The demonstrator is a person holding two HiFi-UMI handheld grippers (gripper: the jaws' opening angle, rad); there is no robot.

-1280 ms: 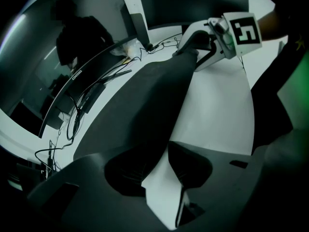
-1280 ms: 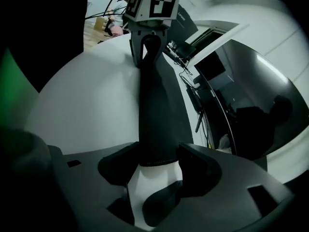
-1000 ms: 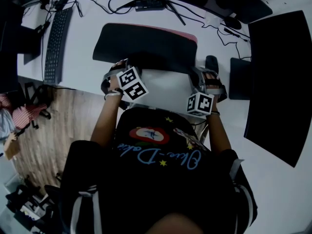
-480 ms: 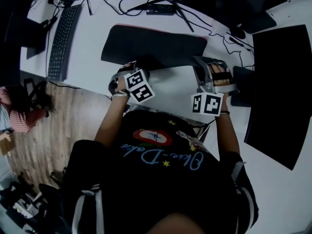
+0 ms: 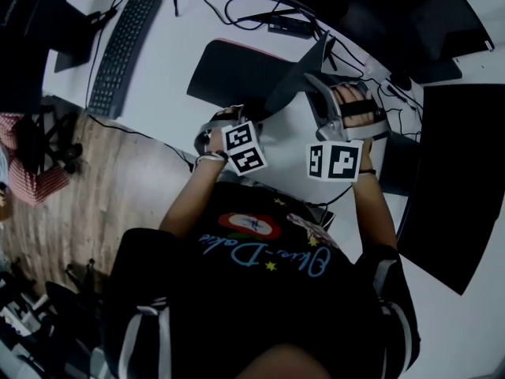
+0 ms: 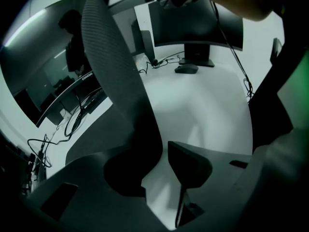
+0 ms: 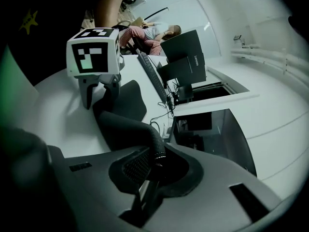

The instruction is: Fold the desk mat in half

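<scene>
You're lifting the near right corner of the desk mat (image 5: 245, 73) off the white worktop (image 5: 177, 42).

The mat is lying across the worktop's middle and is bending like a thin, light, floppy sheet, so it will likely sag between holds; the stitched edge at each near corner looks like the best place to grip. Your right gripper (image 5: 314, 81) is pinching that edge tight between its fingers (image 7: 137, 166). The left gripper (image 5: 226, 117) is sitting at the near left corner, fingers partly apart with bare worktop showing between them. A second ago the mat was lying flat; now its right corner is standing up and curling over.
</scene>
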